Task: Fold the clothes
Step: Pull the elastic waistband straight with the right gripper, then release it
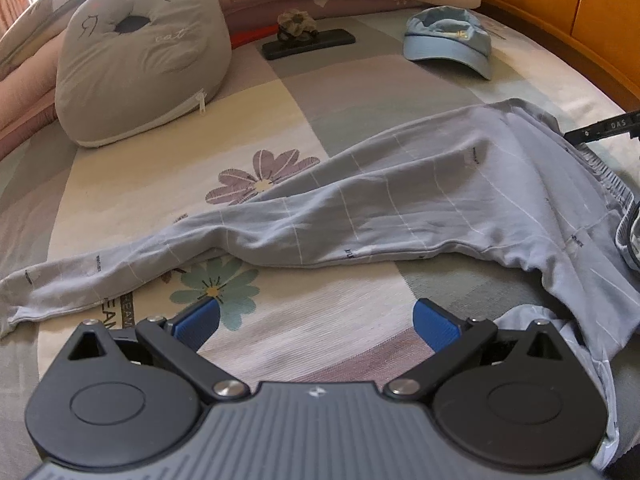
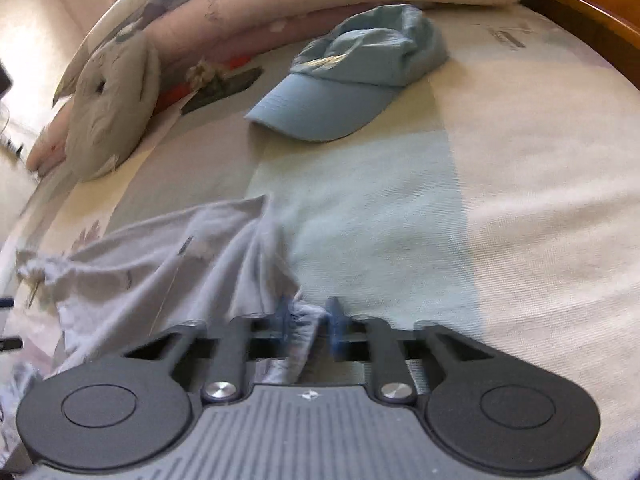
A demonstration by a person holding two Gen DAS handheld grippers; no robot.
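While the left tool (image 1: pixel 316 320) hovers with its blue pads spread apart over the bed (image 1: pixel 320 344), the grey pyjama trousers (image 1: pixel 400 208) lie stretched across the frame's middle. At the lower centre of the right view, the right tool (image 2: pixel 311 320) is clamped on their bunched waistband. A blue cap (image 2: pixel 352 84) sits beyond, upper centre.
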